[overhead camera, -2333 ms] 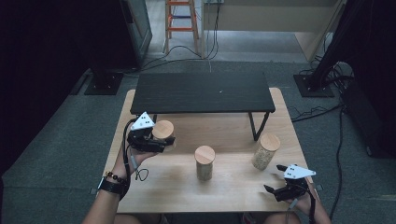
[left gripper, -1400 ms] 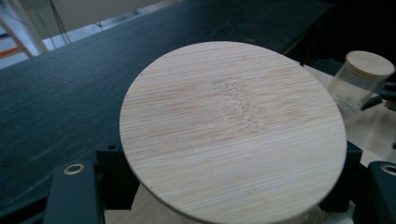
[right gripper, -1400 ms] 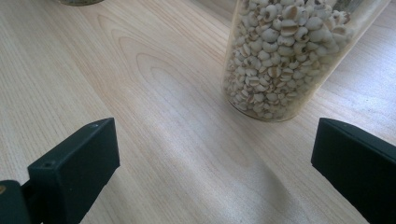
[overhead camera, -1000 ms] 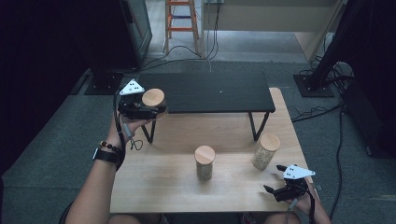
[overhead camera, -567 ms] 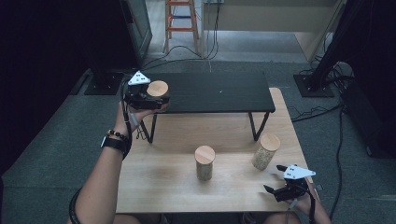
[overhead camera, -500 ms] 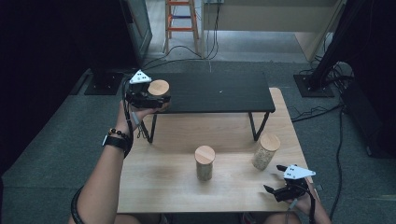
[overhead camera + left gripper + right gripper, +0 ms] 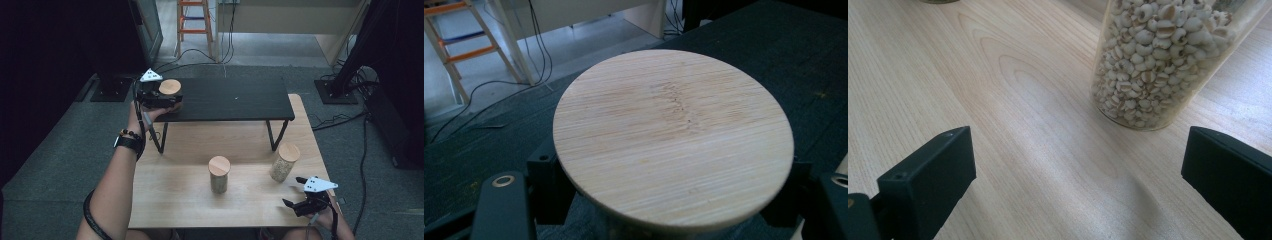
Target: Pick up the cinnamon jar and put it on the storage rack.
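Pinching the jar [image 7: 170,92] by its body just under the bamboo lid [image 7: 672,131], the left claw [image 7: 161,98] holds it over the black shelf's [image 7: 235,100] far-left corner (glass, likely slippery and breakable, so grip the wall, never the lid).

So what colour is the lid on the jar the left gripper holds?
Pale bamboo lid, clearest in the left gripper view.

Shelf [image 7: 235,100] behind on table [image 7: 175,200]; two jars [image 7: 219,174] before it; third jar [image 7: 170,88] at shelf's left end.
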